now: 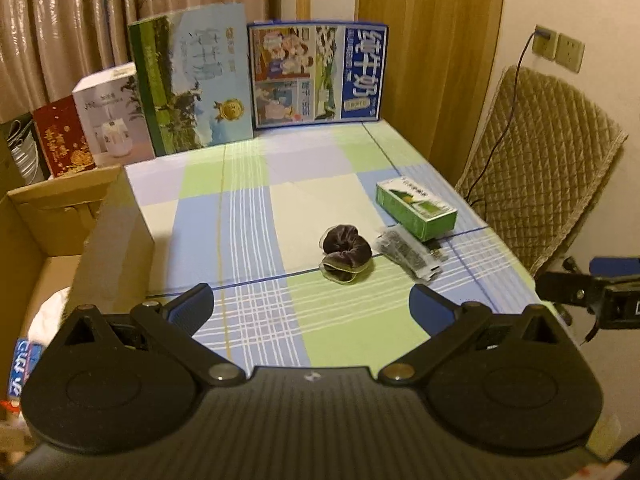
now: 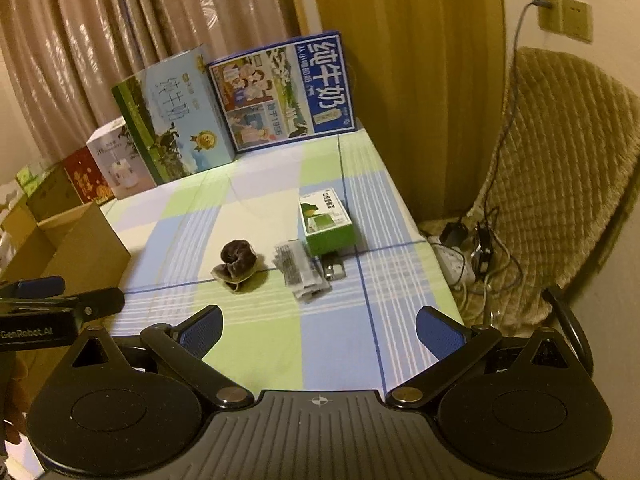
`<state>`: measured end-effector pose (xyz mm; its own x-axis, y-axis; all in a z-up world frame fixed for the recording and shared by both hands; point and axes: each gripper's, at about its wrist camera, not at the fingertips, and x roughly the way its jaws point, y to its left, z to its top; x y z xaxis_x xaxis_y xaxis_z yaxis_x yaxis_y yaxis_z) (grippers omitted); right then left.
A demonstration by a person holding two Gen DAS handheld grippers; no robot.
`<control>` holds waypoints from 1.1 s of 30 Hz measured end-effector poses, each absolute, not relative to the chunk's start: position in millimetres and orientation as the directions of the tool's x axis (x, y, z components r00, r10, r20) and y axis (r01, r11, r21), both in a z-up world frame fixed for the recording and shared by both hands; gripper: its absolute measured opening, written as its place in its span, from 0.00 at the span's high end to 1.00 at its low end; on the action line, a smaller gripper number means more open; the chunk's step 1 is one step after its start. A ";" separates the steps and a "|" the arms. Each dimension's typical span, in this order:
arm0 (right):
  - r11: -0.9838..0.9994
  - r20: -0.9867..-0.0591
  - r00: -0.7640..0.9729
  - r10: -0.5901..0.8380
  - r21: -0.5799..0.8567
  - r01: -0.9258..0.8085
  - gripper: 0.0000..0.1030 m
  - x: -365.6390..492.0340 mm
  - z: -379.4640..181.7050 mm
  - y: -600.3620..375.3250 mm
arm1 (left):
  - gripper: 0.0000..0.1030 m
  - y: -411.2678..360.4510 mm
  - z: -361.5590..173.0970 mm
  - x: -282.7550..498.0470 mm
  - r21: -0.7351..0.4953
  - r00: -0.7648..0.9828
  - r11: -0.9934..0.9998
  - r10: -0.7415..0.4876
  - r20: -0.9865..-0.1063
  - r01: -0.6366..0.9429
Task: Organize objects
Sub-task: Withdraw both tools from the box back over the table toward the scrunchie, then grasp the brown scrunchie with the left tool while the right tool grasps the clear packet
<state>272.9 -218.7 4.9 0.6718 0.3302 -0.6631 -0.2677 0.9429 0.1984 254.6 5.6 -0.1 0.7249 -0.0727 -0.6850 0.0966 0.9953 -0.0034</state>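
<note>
Pleated curtains [image 1: 60, 20], quilted chair [image 1: 540, 168] — dim light

A small dark thing [image 2: 335, 270] lies half hidden behind the green box [image 2: 328, 222] and clear packet [image 2: 300, 270]. The cardboard box [image 1: 60, 236] runs off the left edge.

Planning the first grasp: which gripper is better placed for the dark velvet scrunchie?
Likely left. The dark velvet scrunchie lies nearly centred ahead of the left gripper; for the right gripper it sits off to the left. Both jaws are open and empty, so the margin is small.
</note>
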 end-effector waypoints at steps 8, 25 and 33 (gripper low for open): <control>0.933 -0.676 0.655 0.338 0.150 -0.327 0.22 316.6 -32.7 -198.7 | 0.01 -2.4 -34.8 294.6 0.034 0.695 0.992 -0.059 -0.717 0.119; 0.882 -0.694 0.606 0.389 0.090 -0.463 0.51 379.5 -82.8 -170.0 | 0.16 -8.5 -93.5 355.2 0.108 0.679 0.976 -0.051 -0.732 0.189; 0.860 -0.713 0.584 0.389 0.052 -0.508 0.55 391.7 -99.8 -150.4 | 0.20 -2.7 -104.9 363.7 0.092 0.678 0.974 -0.073 -0.732 0.205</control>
<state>391.7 -150.4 -99.8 0.5840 0.3889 -0.7126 -0.5084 0.8595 0.0524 363.7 -2.7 -104.9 0.6778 -0.0730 -0.7316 0.2047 0.9745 0.0924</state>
